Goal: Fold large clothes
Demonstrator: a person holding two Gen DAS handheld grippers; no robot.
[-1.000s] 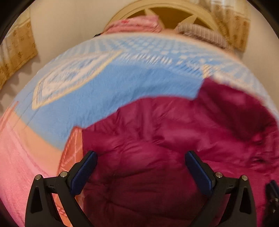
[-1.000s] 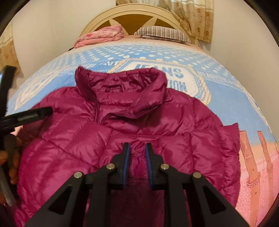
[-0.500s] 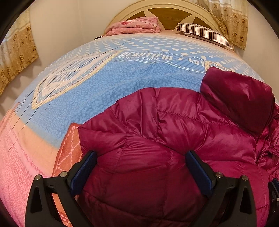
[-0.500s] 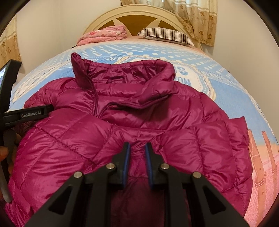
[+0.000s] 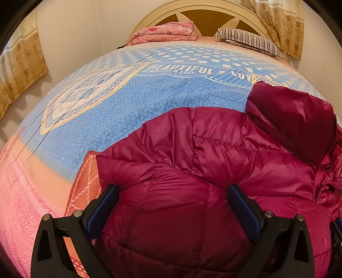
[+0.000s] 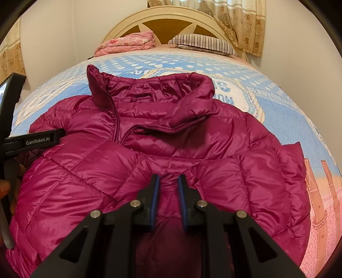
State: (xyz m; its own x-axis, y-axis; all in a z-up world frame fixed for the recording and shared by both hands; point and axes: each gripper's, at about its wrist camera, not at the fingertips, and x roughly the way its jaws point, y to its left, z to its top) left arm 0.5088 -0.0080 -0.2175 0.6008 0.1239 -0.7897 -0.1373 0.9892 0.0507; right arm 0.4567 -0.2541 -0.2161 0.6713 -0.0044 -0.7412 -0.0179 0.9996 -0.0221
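Right claw (image 6: 167, 186) pinches jacket (image 6: 149, 149) fabric (collar toward headboard (image 6: 171, 19)); left claw (image 5: 171, 205) spread

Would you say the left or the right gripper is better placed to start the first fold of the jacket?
Probably the left gripper: jaws wide open astride the jacket's sleeve edge. The right gripper looks nearly closed over mid-body.

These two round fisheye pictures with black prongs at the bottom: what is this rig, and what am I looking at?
No robot here: a person carries a hand-held two-finger gripper in each hand, each with its own camera looking along its fingers. One picture is from the left gripper, fingers wide apart over a magenta quilted puffer jacket. The other is from the right gripper, fingers nearly together with a fold of jacket between them. The jacket lies on a blue and pink patterned bedspread.
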